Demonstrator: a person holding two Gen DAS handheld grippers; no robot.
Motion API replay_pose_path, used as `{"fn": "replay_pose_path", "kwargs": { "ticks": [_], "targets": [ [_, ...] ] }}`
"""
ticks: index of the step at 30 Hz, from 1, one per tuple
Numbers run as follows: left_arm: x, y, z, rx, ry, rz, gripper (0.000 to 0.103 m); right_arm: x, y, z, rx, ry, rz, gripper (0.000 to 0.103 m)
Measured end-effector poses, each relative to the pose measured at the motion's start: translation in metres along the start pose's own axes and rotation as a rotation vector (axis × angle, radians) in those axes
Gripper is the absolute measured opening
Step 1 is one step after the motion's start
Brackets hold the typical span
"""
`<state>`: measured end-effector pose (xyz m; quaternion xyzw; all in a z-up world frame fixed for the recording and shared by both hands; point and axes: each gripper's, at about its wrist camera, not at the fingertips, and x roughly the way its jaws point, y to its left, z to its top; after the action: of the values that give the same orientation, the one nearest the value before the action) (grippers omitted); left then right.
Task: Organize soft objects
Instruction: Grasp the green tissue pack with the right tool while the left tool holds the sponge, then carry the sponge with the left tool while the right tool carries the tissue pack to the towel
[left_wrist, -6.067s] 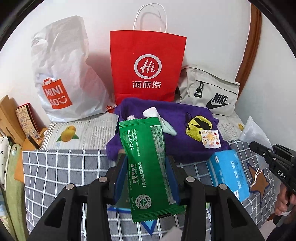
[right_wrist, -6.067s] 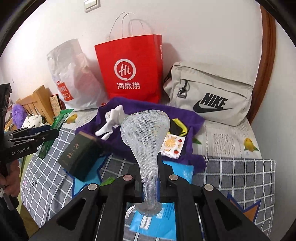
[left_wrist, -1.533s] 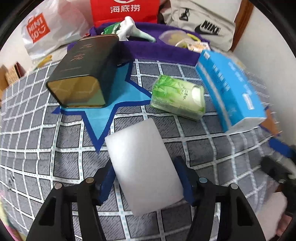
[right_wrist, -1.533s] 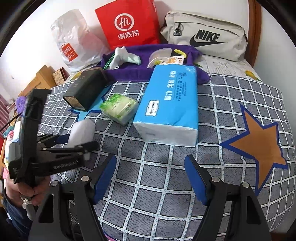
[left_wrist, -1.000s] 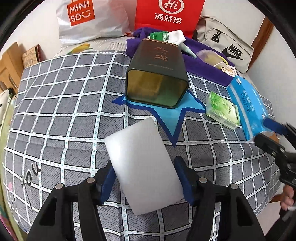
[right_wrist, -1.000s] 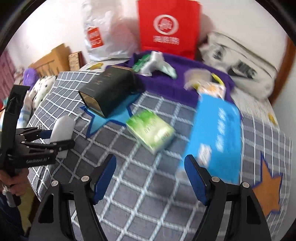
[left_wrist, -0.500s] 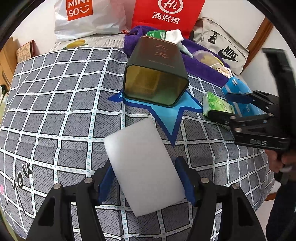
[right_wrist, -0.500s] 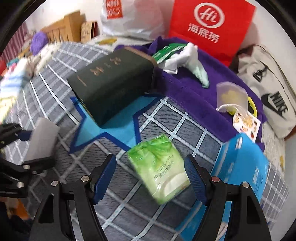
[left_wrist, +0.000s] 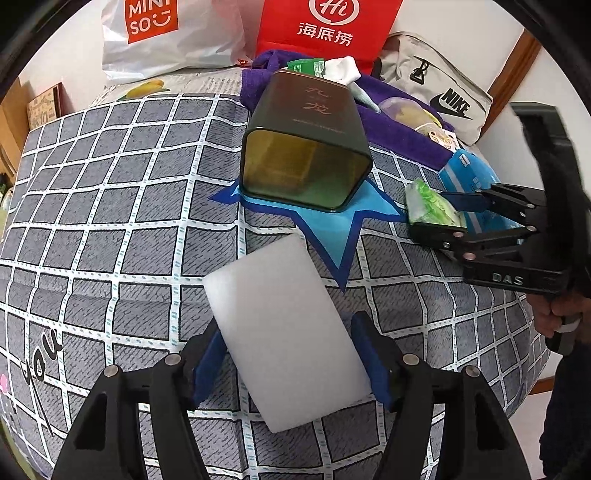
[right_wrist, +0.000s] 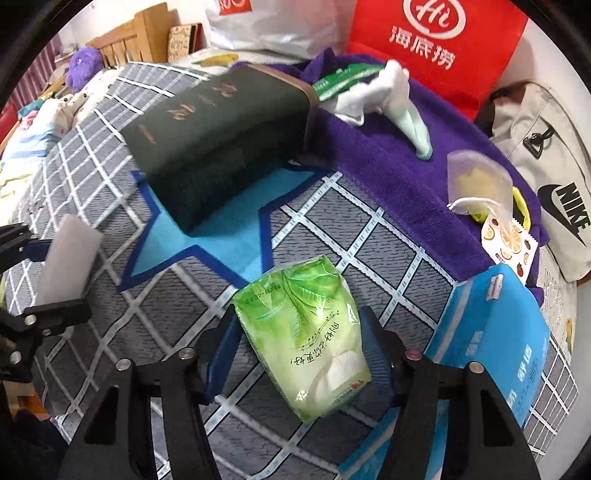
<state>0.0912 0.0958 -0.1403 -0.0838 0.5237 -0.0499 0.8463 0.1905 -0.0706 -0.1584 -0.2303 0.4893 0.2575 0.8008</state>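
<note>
Since the frame half a second earlier, the right gripper has come down over the green plastic-wrapped tissue pack, which then lay ahead of the blue pads and now sits between them. Its jaws are closing; the right pad lies against the pack's edge, while contact on the left pad cannot be confirmed. The pack rests on the grey checked bedspread, lower centre of the right wrist view, just beside the blue plastic-wrapped tissue brick at lower right.

The left gripper remains clamped on the white rectangular foam block, both blue pads pressed to its long sides. The block fills the lower centre of the left wrist view, tilted with its far end toward upper left.

The dark green rectangular tin lies on its side at upper centre of the left wrist view, partly over a blue star print. Behind it, the purple fleece cloth carries a white sock, a green sachet and a translucent mesh pouch. A red paper bag, a white plastic bag and a beige pouch bag stand along the top edge.
</note>
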Motion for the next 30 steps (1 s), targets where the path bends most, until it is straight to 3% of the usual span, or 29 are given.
{"fn": "replay_pose_path", "kwargs": {
  "ticks": [6,22,30],
  "targets": [
    [-0.006,0.0,-0.002,-0.017,-0.006,-0.008,0.064,-0.023,0.0,-0.012,0.06,-0.047,0.005,0.061],
    [-0.067,-0.02,0.0,0.05,-0.152,0.014,0.059,-0.115,0.029,-0.032,0.128,-0.233,-0.04,0.061],
    [-0.095,-0.029,0.011,0.061,-0.203,0.028,0.059,-0.149,0.019,-0.052,0.222,-0.303,-0.025,0.061]
  ]
}}
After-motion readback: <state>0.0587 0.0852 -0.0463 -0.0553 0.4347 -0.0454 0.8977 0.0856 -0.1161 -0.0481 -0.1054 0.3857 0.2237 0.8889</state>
